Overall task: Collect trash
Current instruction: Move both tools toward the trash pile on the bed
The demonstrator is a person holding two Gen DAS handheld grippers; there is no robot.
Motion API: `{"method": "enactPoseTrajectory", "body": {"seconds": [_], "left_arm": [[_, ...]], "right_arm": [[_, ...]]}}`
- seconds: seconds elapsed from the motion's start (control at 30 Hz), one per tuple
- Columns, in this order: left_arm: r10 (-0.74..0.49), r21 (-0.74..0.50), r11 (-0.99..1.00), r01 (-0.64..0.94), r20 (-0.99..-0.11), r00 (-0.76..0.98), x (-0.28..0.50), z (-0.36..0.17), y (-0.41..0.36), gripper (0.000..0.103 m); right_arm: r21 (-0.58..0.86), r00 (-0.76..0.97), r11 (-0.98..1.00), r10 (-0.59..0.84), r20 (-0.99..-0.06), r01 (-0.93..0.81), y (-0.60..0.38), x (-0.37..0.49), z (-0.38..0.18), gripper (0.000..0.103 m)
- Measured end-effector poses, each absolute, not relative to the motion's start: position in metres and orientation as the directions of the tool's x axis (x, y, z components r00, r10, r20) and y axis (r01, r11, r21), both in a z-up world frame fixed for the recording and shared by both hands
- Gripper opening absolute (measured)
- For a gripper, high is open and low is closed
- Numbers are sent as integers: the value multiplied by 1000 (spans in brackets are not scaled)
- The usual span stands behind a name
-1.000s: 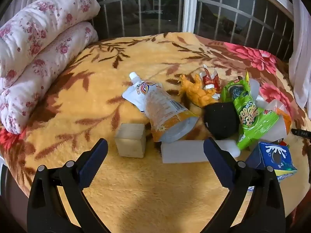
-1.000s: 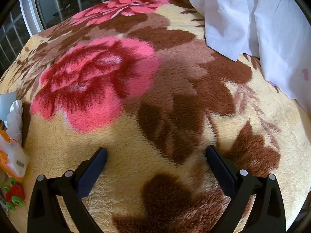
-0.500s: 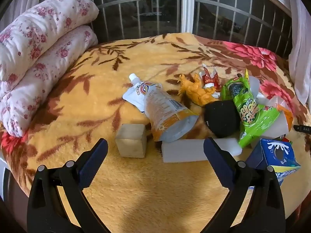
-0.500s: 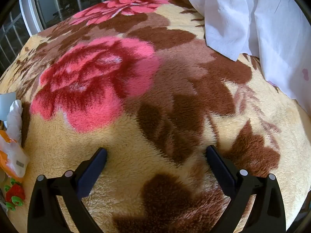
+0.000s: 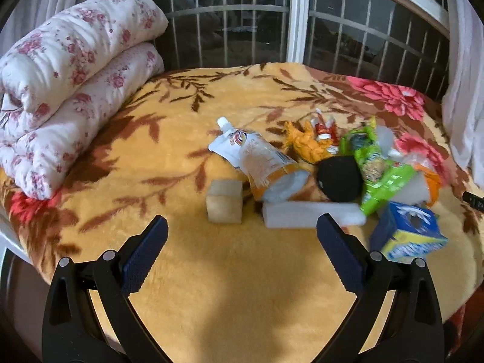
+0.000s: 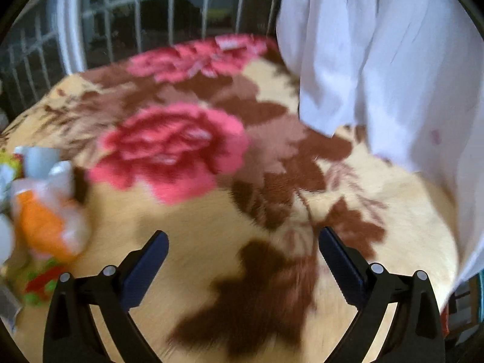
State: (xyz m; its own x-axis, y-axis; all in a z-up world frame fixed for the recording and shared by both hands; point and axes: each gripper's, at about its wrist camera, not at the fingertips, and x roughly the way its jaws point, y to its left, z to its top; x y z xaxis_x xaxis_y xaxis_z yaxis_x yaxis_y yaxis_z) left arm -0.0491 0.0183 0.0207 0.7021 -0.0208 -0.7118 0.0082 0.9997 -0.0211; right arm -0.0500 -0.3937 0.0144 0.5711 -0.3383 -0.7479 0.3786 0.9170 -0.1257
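Observation:
A heap of trash lies on the flowered blanket (image 5: 211,272) in the left wrist view: a white and orange spouted pouch (image 5: 260,163), a beige cube (image 5: 224,202), a white foam slab (image 5: 311,214), a black round thing (image 5: 340,178), a green snack bag (image 5: 381,172), an orange crumpled wrapper (image 5: 305,143) and a blue and yellow carton (image 5: 408,236). My left gripper (image 5: 242,242) stands open, short of the cube and slab, holding nothing. My right gripper (image 6: 243,254) is open over bare blanket (image 6: 272,181); an orange and white wrapper (image 6: 45,217) shows blurred at its left.
A folded floral quilt (image 5: 66,90) is stacked at the left of the bed. A barred window (image 5: 272,24) runs along the far side. White curtain cloth (image 6: 393,75) hangs over the right part of the blanket.
The right gripper has lifted and tipped up, bringing the window and more curtain into view, with motion blur. The left gripper has pulled back slightly; the trash has not moved.

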Motion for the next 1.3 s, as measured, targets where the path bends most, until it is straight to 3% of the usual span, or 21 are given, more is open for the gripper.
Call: {"method": "enactPoseTrajectory", "body": {"seconds": [0.37, 0.7, 1.3], "left_arm": [[27, 40, 999, 0, -668, 743, -113, 26, 10, 96], [-41, -34, 999, 25, -686, 726, -123, 18, 15, 96], [-38, -12, 999, 42, -703, 710, -119, 5, 7, 96]], "right_arm": [[-60, 723, 962, -240, -648, 266, -266, -148, 47, 98], [-49, 715, 982, -168, -679, 184, -233, -156, 34, 98], [-49, 698, 985, -153, -699, 166, -222, -146, 24, 98]]}}
